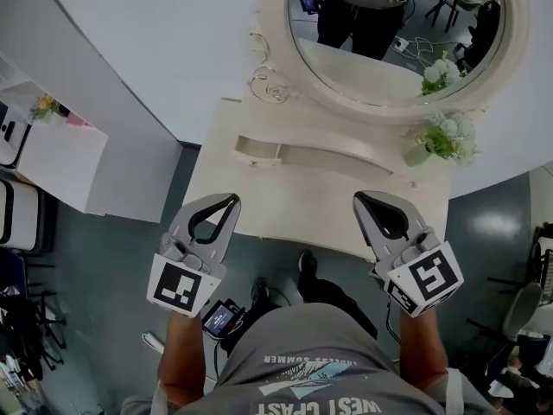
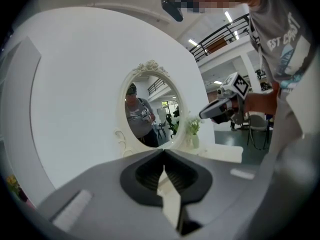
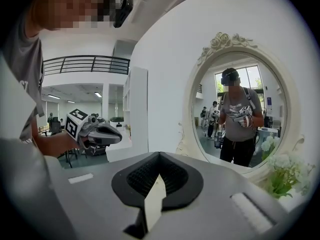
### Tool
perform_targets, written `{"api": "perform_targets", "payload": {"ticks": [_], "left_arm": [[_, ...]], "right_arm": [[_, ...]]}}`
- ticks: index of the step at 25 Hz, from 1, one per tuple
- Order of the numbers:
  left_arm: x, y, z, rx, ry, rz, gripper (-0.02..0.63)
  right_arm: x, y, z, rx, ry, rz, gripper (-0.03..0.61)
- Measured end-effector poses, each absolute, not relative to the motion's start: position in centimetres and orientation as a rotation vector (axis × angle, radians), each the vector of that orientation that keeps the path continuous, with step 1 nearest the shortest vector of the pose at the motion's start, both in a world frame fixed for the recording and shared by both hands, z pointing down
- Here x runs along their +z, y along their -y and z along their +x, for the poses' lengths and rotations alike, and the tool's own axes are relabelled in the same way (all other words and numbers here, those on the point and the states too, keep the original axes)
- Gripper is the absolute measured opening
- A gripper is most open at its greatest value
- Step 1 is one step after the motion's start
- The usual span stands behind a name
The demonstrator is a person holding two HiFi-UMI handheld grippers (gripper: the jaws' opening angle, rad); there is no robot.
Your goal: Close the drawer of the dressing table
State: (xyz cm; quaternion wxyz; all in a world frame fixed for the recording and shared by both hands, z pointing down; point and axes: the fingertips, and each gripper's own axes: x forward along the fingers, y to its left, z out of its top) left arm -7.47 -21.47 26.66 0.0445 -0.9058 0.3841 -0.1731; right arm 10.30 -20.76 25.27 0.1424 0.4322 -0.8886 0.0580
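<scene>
The cream dressing table (image 1: 285, 206) stands against the wall under its oval mirror (image 1: 397, 24). A curved raised shelf (image 1: 302, 154) runs across its top. No pulled-out drawer shows from above; the table's front face is hidden under the top. My left gripper (image 1: 232, 199) hovers over the front left of the tabletop, jaws shut and empty. My right gripper (image 1: 359, 199) hovers over the front right, also shut and empty. The tips meet in the left gripper view (image 2: 163, 151) and in the right gripper view (image 3: 159, 154). Neither touches the table.
A small vase of white flowers (image 1: 445, 138) stands at the table's right rear. A white cabinet (image 1: 60, 162) sits to the left on the grey floor. The person's feet (image 1: 307, 271) are just in front of the table. Chairs (image 1: 527, 309) stand at far right.
</scene>
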Motion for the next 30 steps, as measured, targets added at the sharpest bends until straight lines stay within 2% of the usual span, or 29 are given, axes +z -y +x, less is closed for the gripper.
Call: {"api": "perform_targets", "payload": {"ticks": [30], "left_arm": [[47.5,35.6,-6.8,-0.757,-1.333,-2.86,0.003]], "right_arm": [[38.5,27.9,15.2,0.418,2.418,1.226,0.002]]}}
